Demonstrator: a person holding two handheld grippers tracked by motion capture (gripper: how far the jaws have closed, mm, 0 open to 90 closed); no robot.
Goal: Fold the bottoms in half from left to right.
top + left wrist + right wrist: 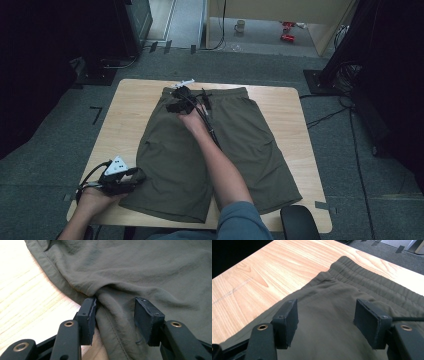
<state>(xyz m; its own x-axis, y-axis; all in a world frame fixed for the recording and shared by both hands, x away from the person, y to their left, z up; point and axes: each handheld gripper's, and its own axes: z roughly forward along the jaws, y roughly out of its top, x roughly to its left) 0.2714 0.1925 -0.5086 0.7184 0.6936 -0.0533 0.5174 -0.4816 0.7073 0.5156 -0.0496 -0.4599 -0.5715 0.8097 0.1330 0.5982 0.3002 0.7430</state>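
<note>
A pair of olive green shorts (pixel 230 150) lies flat on the wooden table (pixel 130 100), waistband at the far side. My left gripper (pixel 136 177) is at the outer edge of the left leg near its hem. In the left gripper view it (pixel 115 315) stands open, its jaws either side of a raised fold of the shorts (pixel 140 270). My right gripper (pixel 173 100) is over the far left corner of the shorts. In the right gripper view it (pixel 325 320) is open just above the fabric (pixel 329 302), with the elastic waistband (pixel 374 282) ahead of it.
Bare wood (pixel 262 270) runs left of and beyond the shorts. A black chair back (pixel 300 222) sits at the table's near right edge. Cables (pixel 330 117) cross the grey floor on the right. A mug (pixel 240 25) and red items (pixel 287 31) lie far behind.
</note>
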